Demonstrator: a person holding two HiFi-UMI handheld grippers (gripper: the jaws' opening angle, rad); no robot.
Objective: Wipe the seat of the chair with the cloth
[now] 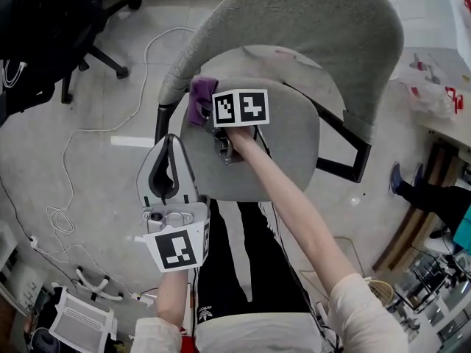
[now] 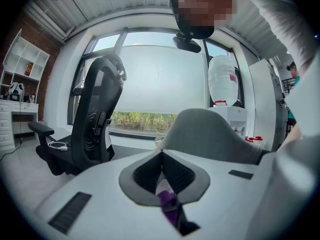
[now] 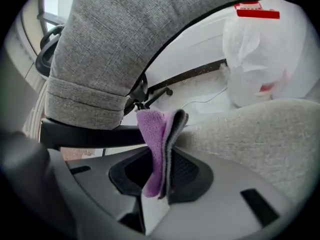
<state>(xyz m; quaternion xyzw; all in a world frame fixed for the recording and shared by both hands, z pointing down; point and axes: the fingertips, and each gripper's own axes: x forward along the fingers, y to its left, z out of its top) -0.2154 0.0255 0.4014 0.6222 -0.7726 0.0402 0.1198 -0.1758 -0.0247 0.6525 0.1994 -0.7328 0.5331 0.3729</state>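
Observation:
The grey fabric chair has its round seat [image 1: 291, 149] in the middle of the head view and its curved backrest [image 1: 309, 28] above it. A purple cloth [image 1: 200, 98] lies at the seat's far left edge, below the backrest. My right gripper [image 1: 215, 112] is over the seat and shut on that cloth. In the right gripper view the folded cloth [image 3: 155, 134] stands up between the jaws of my right gripper [image 3: 162, 156], with the seat [image 3: 260, 134] to the right. My left gripper [image 1: 171, 140] hovers off the seat's left side, shut, with nothing between its tips. Its tips [image 2: 161, 156] point at the backrest [image 2: 210, 134].
A black office chair [image 1: 44, 35] stands at the upper left, also in the left gripper view [image 2: 97, 119]. White cables [image 1: 66, 168] trail over the floor at the left. A white plastic bag [image 1: 430, 94] lies on a table at the right. My legs are below the seat.

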